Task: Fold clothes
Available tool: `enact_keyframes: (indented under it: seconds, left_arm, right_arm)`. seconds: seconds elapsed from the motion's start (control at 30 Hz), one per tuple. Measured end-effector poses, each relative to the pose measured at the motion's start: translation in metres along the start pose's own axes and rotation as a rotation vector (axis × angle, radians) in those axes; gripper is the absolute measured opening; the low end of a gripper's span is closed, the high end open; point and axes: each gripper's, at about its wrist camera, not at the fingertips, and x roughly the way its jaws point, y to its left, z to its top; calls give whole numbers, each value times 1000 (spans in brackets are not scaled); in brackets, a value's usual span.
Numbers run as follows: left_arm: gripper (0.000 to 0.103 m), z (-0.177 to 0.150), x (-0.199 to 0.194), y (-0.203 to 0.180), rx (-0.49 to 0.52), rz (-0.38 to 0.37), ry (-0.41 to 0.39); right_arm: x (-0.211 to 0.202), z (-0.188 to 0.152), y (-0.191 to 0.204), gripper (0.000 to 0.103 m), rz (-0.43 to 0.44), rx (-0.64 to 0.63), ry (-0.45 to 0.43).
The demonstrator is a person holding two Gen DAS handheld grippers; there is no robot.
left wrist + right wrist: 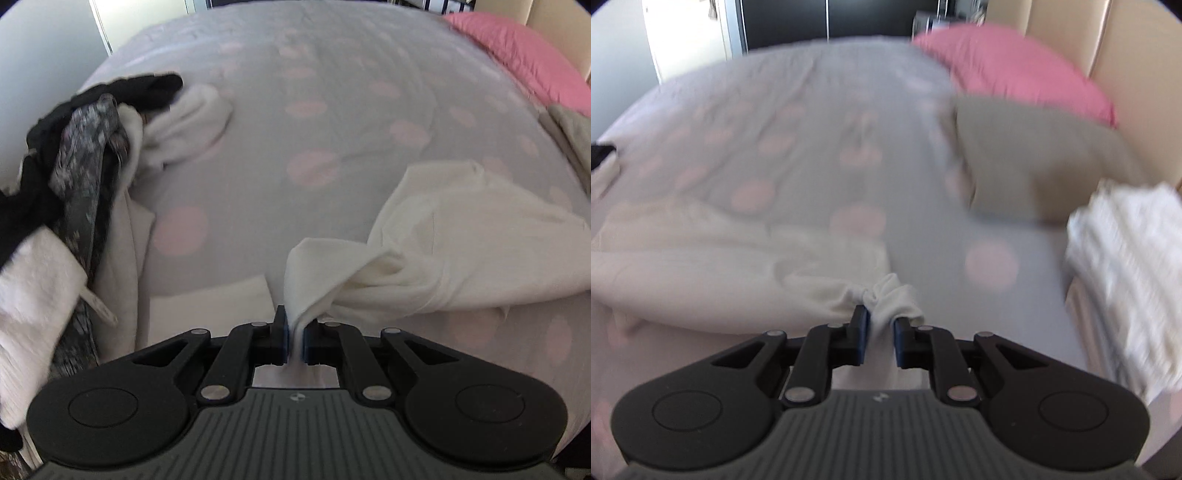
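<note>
A cream white garment (454,236) lies crumpled on the grey bed cover with pink dots (295,92). My left gripper (294,334) is shut on a bunched edge of it; the cloth stretches away to the right. In the right wrist view my right gripper (880,332) is shut on another bunched corner of the same garment (701,254), which spreads to the left over the bed cover (812,129).
A pile of unfolded clothes, black, grey patterned and white (85,155), lies at the left. A pink pillow (1004,74) and a beige pillow (1027,158) lie at the right. Folded white fabric (1126,273) sits by the right edge.
</note>
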Motion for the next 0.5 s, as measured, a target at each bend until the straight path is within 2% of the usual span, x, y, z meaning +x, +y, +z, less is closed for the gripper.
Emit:
enact_keyframes:
  seconds: [0.1,0.2,0.3,0.33,0.37,0.5]
  left_arm:
    - [5,-18,17,-1,37,-13,88]
    - [8,-26,23,-9,125,0,120]
    - [29,-31,21,-15,201,4,137]
    - [44,-32,19,-17,219,-7,136]
    - [54,-33,16,-19,235,-19,129]
    - [57,-27,0,-22,244,-53,52]
  right_arm:
    - [18,-27,4,14,5,-58,106]
    - [27,-36,8,14,21,-119,177]
    - [24,-38,12,20,51,-141,200]
    - [23,-38,13,25,66,-150,206]
    - [19,-39,14,34,75,-163,209]
    - [0,-42,19,39,112,-206,210]
